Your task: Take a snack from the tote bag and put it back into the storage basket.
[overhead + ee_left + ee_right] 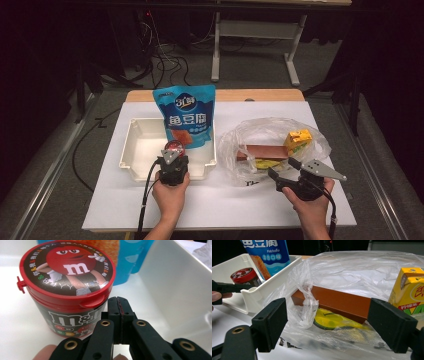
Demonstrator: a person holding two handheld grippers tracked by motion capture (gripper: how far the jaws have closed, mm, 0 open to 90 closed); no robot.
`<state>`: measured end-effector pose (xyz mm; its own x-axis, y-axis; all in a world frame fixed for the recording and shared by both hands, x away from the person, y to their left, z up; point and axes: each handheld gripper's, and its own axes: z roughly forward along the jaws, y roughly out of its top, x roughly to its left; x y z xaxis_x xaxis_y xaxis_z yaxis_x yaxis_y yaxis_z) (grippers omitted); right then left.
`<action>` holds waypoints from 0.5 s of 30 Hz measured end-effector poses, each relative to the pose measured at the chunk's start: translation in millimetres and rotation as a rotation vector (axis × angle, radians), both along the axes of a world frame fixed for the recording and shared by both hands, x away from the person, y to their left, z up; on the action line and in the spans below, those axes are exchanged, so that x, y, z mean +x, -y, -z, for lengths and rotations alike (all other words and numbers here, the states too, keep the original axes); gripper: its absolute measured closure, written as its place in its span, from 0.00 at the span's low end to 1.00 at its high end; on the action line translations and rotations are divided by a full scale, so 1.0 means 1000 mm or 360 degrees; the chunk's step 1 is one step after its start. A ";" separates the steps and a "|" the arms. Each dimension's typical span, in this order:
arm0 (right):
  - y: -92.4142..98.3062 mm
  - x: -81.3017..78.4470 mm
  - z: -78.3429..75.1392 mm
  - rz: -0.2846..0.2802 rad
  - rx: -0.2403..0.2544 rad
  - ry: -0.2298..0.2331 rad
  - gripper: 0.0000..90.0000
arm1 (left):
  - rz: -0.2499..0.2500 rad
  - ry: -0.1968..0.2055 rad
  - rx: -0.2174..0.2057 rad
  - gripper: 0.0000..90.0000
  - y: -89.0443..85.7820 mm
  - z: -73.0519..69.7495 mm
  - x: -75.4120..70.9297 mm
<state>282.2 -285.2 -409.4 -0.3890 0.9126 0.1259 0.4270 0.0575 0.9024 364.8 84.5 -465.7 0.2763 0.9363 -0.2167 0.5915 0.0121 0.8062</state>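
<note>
A white "m" is printed on the red figure on the lid of the candy tub (67, 267), and "m&m" is read on its side. "Fishtofu" is printed under Chinese characters on the blue pouch (268, 250). Chinese characters are seen on the yellow carton (409, 290).

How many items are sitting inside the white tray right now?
2: the M&M's jar stands at the near side of the white tray, just ahead of the shut left gripper; the blue fish tofu bag stands upright behind it. Smaller items could hide behind them.
</note>
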 end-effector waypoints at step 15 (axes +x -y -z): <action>-0.002 0.001 0.002 -0.0005 -0.0006 -0.0011 0.19 | -0.0117 -0.0022 -0.0067 1.00 -0.027 0.000 0.010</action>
<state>282.9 -283.7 -411.0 -0.3908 0.9119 0.1252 0.4329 0.0620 0.8993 375.1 111.6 -466.1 0.2036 0.9440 -0.2597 0.5991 0.0897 0.7957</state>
